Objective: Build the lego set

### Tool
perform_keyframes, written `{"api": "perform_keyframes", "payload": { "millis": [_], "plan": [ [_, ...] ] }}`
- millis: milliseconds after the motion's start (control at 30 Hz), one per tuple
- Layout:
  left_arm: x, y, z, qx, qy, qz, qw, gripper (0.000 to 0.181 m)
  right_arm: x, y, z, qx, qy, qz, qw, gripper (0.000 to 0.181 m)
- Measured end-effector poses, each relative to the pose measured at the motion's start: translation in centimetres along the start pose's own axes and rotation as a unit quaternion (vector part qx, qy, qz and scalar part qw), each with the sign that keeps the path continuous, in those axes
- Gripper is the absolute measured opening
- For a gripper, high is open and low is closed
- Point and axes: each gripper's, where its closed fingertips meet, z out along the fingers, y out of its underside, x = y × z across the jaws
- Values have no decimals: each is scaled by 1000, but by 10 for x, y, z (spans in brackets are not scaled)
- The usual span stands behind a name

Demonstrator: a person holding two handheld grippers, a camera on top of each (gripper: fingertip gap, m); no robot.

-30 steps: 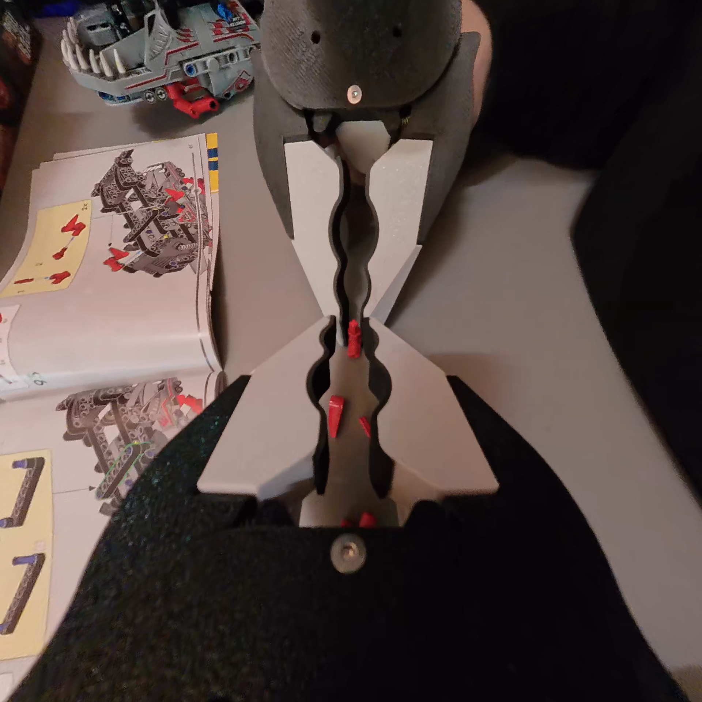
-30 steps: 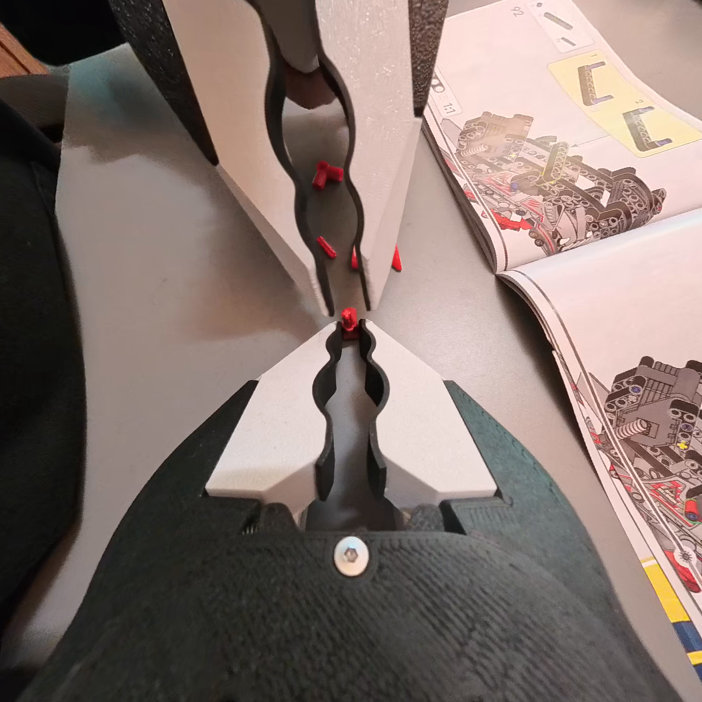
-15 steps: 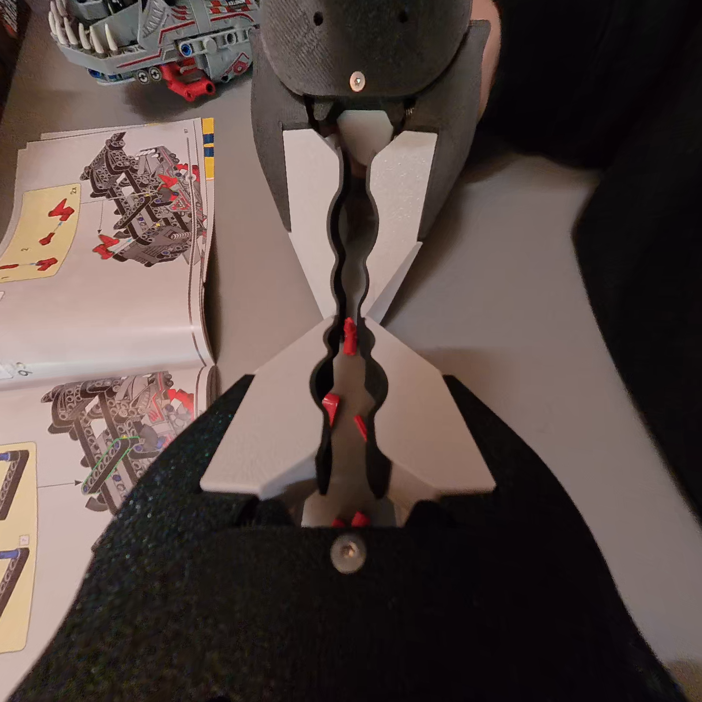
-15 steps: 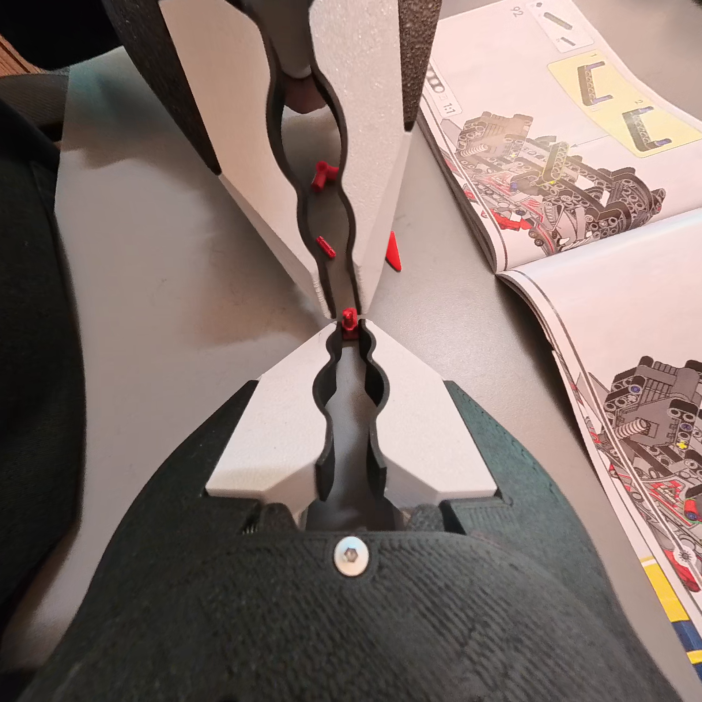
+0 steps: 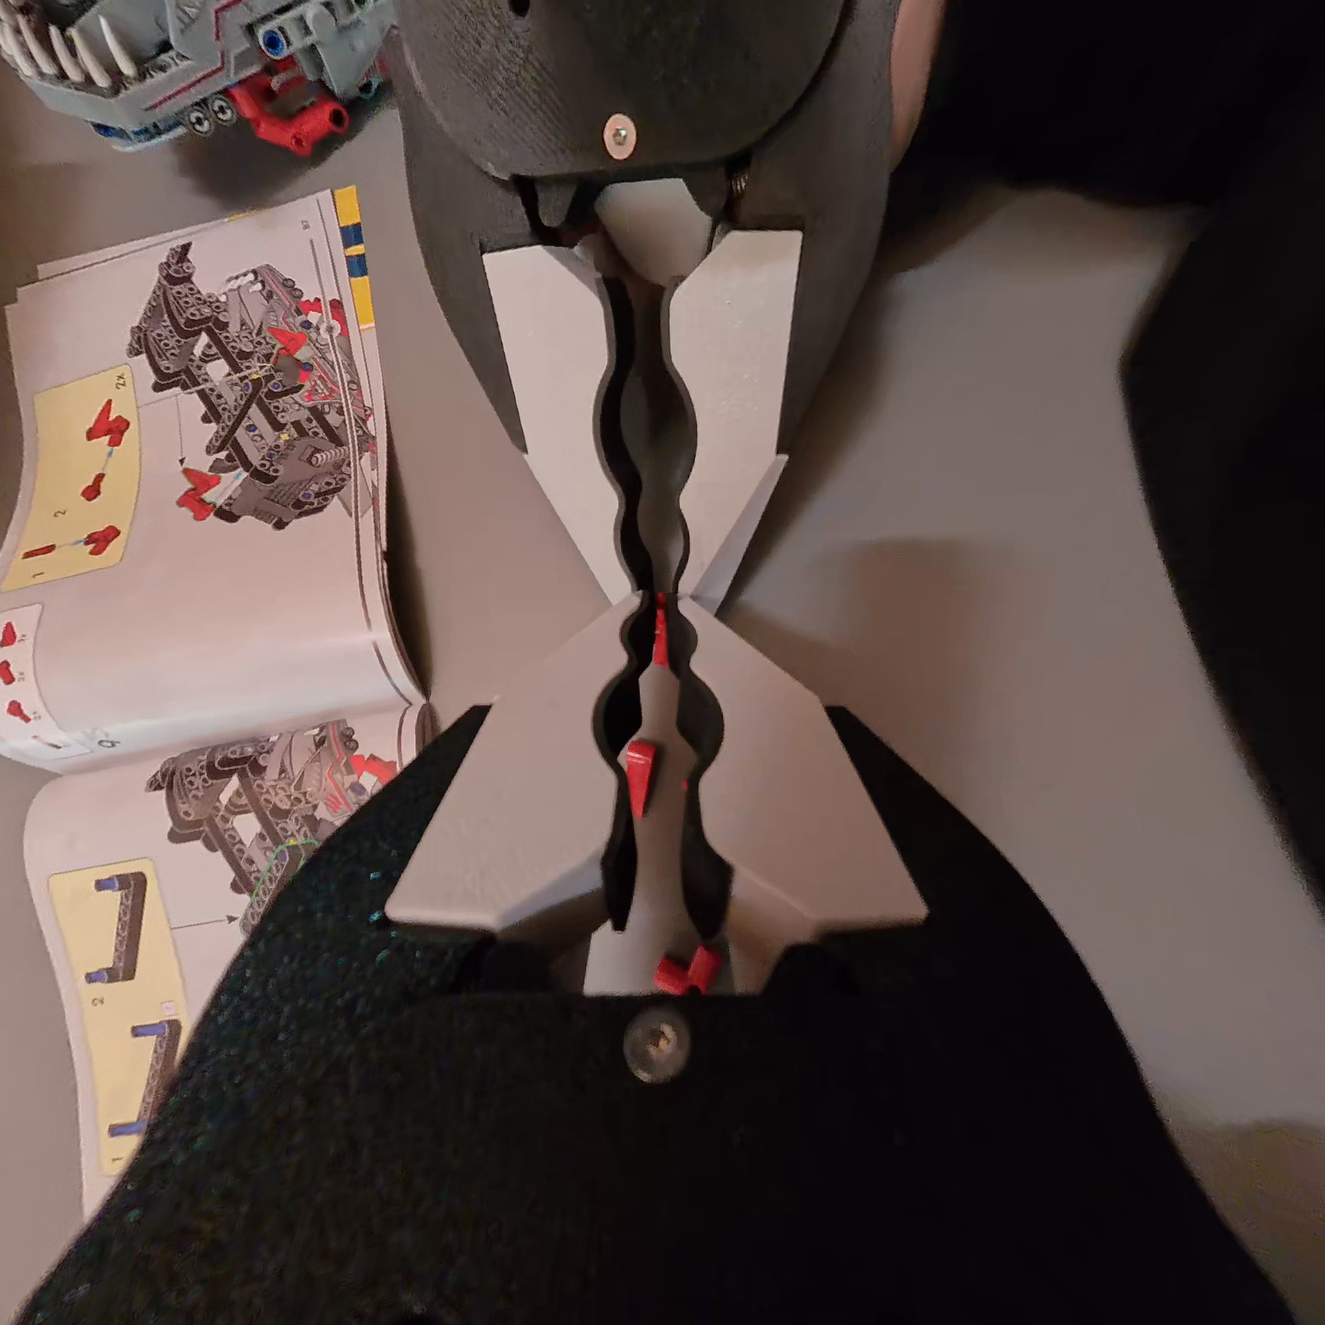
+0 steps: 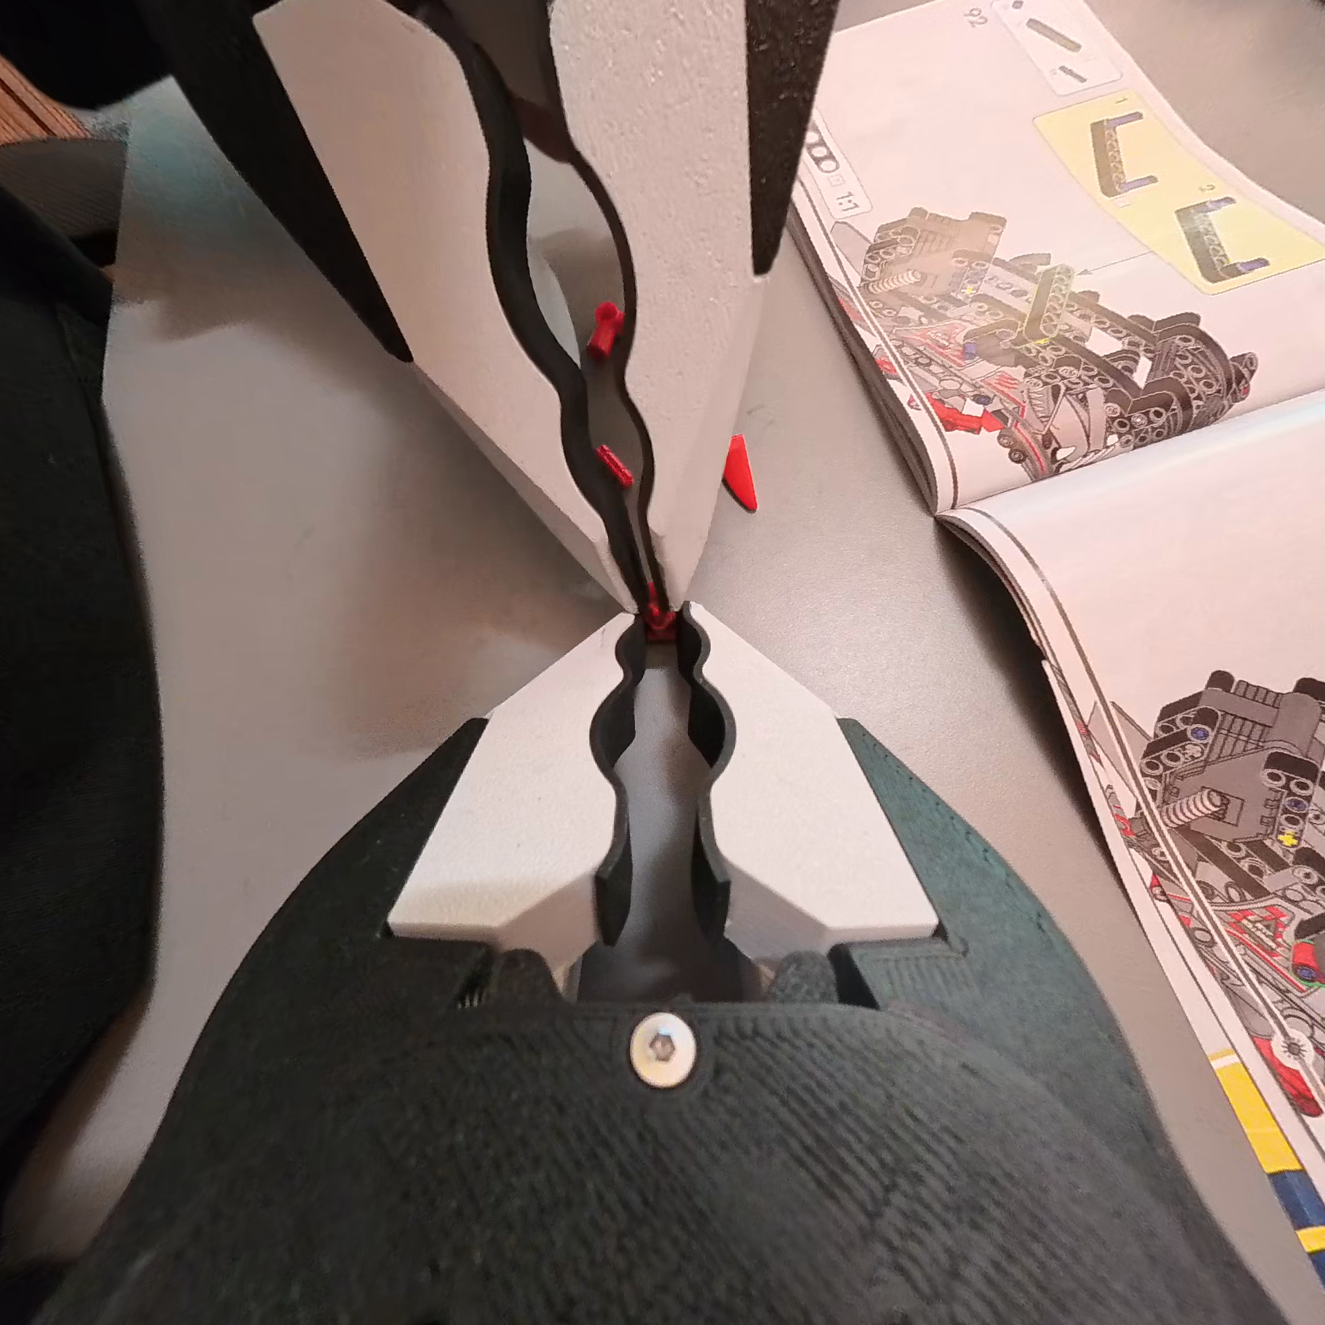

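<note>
Two grippers, left gripper (image 5: 659, 631) and right gripper (image 6: 659, 622), are being held tip-to-tip above the grey table (image 5: 932, 645), each closed on one small red Lego piece (image 6: 658, 618), apparently for mating.

A plain grey table (image 5: 968, 717) lies under your left tongs (image 5: 659, 609), with dark cloth (image 5: 1233, 502) off to their right. Left of your right tongs (image 6: 659, 620) there is more dark cloth (image 6: 57, 645), and a brown wooden strip (image 6: 29, 107) farther on.

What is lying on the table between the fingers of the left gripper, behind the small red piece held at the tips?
In the left wrist view, a loose red tooth-shaped piece lies there on the grey table, with a red connector nearer the camera.
</note>
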Motion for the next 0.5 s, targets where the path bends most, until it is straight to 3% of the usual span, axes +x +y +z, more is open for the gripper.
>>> {"api": "perform_keyframes", "payload": {
  "millis": [33, 300, 500],
  "plan": [
    [0, 0, 0, -6, 1, -1, 1000, 1, 0, 0, 0, 0, 0, 0, 1000, 7],
    [0, 1, 0, -41, 5, 2, 999, 1, 0, 0, 0, 0, 0, 0, 1000, 7],
    [-11, 0, -10, 100, 5, -139, 985, 0, 1, -1, -2, 6, -6, 13, 1000, 15]
  ]
}}
